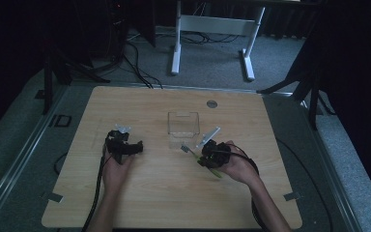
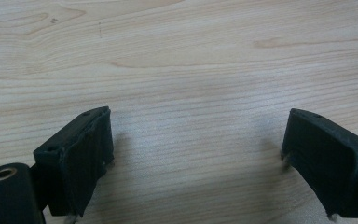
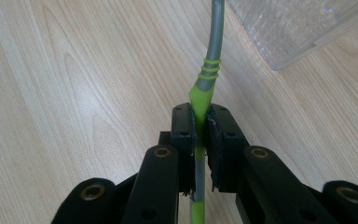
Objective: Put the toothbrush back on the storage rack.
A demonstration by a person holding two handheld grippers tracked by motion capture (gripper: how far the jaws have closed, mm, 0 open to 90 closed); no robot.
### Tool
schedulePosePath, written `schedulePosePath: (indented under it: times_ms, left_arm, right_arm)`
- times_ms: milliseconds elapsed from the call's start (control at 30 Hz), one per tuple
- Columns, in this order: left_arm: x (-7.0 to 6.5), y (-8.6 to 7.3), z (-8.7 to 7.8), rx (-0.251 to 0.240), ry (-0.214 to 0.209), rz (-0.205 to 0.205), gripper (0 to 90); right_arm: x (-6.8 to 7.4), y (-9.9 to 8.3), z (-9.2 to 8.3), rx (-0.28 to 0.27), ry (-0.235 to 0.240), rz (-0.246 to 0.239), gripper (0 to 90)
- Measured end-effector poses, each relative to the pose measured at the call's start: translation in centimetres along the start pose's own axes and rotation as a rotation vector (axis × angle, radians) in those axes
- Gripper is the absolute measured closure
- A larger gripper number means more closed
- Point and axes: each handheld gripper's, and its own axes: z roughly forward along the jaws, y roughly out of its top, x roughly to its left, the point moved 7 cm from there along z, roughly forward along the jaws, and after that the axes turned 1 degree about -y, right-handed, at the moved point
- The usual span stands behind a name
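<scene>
The right gripper is clamped on the green handle of a brush, its grey neck pointing toward the clear box just beyond on the table. The left gripper rests to the left, jaws wide apart and empty. The step looks like carrying the brush; next it likely needs lifting over the box rim.

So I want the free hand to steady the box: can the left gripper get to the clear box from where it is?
Probably yes. The left gripper is open and holds nothing, and bare table lies between it and the clear box.
</scene>
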Motion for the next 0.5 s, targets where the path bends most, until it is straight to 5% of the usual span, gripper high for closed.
schedulePosePath:
  times_ms: [500]
  left_arm:
    - [0.0, 0.0, 0.0, 0.0, 0.0, 0.0, 9.2]
  right_arm:
    - [-0.53, 0.33, -0.85, -0.074, 0.012, 0.043, 81.7]
